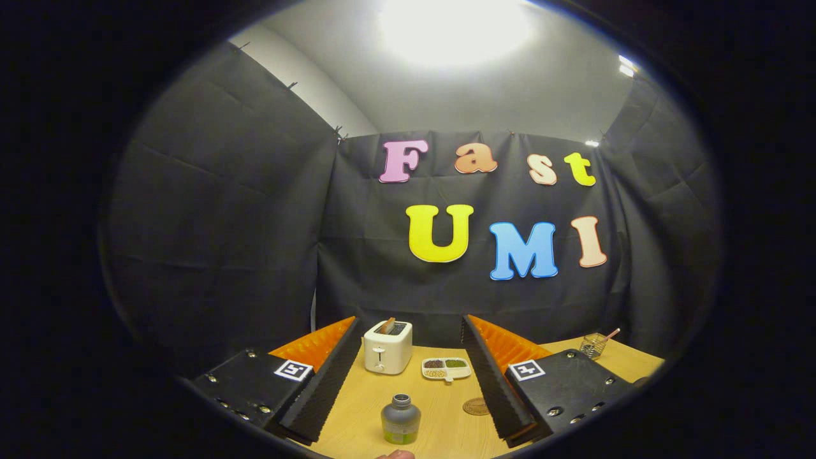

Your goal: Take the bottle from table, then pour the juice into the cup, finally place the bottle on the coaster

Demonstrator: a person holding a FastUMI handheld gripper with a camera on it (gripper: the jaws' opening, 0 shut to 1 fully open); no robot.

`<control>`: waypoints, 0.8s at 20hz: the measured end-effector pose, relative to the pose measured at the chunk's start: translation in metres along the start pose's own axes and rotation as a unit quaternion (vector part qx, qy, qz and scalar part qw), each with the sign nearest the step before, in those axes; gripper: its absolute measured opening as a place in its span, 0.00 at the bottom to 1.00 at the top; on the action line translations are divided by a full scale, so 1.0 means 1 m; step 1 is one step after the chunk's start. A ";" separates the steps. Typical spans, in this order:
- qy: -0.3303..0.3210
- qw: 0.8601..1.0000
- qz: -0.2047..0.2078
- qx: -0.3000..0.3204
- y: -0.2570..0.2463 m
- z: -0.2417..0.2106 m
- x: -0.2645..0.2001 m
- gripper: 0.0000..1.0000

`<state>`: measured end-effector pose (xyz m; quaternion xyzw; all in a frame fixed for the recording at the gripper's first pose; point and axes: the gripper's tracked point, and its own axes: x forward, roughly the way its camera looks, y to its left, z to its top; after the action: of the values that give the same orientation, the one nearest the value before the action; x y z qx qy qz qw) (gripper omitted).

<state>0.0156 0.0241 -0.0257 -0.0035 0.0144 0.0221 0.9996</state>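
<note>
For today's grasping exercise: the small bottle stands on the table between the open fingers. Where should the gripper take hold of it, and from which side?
Grip the bottle around its wide round body, below the narrower neck and cap, approaching level from the near side. It stands upright between the open fingers of the gripper, so closing on its two sides probably holds steadiest.

Bottle [401, 419] stands unobstructed between the wide-apart jaws.

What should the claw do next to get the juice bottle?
Probably ease forward and down toward the bottle. The claw is open, with its fingers spread wide to either side, and the bottle stands upright on the table between them, untouched. Neither finger presses on it yet, so closing now would likely be too early.
</note>
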 end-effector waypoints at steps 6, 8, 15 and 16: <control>0.014 1.000 -0.020 0.008 -0.003 -0.017 0.011 0.96; 0.017 0.999 -0.030 0.011 -0.004 -0.024 0.016 0.96; 0.035 0.998 -0.048 0.005 0.001 -0.064 0.025 0.96; 0.039 0.998 -0.052 0.005 0.003 -0.071 0.027 0.96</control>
<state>0.0401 0.0281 -0.0978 0.0001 0.0531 -0.0302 0.9981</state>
